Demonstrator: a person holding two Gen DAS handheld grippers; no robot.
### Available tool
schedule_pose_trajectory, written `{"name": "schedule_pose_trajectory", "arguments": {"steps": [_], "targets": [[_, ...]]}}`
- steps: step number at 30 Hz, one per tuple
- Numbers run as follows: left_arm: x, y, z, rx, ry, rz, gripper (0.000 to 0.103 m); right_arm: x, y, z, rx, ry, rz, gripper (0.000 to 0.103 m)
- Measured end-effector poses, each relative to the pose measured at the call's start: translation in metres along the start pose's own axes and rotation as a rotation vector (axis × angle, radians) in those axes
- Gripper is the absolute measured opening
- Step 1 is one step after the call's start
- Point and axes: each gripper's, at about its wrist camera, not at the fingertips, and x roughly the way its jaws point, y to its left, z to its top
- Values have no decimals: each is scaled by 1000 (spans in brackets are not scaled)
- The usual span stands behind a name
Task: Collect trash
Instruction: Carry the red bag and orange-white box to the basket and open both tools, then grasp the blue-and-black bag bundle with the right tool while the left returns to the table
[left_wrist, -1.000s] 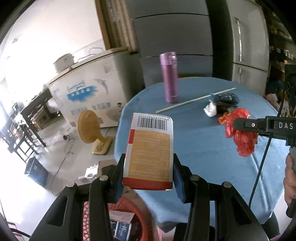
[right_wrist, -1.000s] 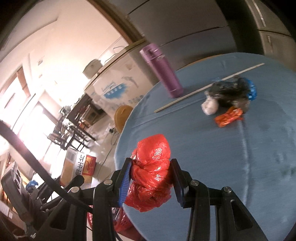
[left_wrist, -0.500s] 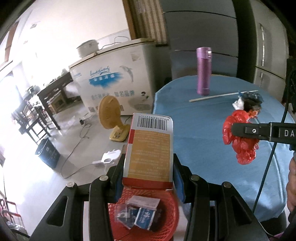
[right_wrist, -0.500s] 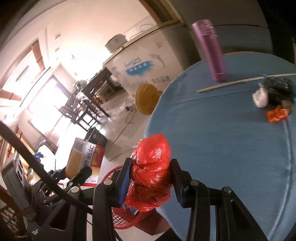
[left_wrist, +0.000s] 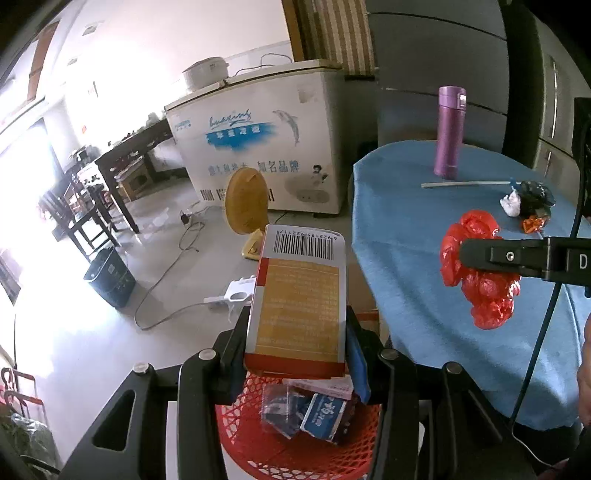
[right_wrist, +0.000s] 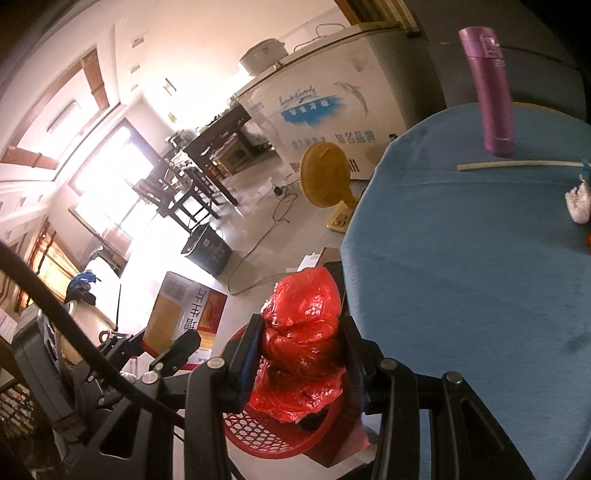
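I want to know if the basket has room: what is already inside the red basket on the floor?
In the red basket lie a few small packets, blue and white ones and a dark one. The box in the left gripper covers its far part, so the rest cannot be seen.

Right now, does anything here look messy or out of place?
Mostly the table: crumpled scraps, a white wad, a dark bundle and an orange wrapper, lie beside a long thin stick. The purple flask stands upright. Nothing looks spilled.
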Motion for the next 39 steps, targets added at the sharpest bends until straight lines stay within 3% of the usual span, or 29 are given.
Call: {"name": "schedule_pose_trajectory", "arguments": {"steps": [9, 18, 22, 24, 33, 39], "targets": [[10, 21, -12, -27, 38, 2, 47, 29, 10, 0, -11, 55, 25, 44], [36, 44, -44, -110, 168, -89, 48, 62, 20, -5, -12, 123, 51, 47], [48, 50, -59, -155, 232, -141, 48, 76, 17, -10, 29, 170, 76, 62], [53, 51, -65, -171, 258, -150, 51, 80, 14, -10, 51, 178, 97, 62], [59, 46, -66, -166, 276, -153, 53, 70, -1, -13, 85, 116, 91, 62], [52, 20, -55, -105, 246, -169, 54, 56, -22, -11, 139, 73, 65, 62]]}}
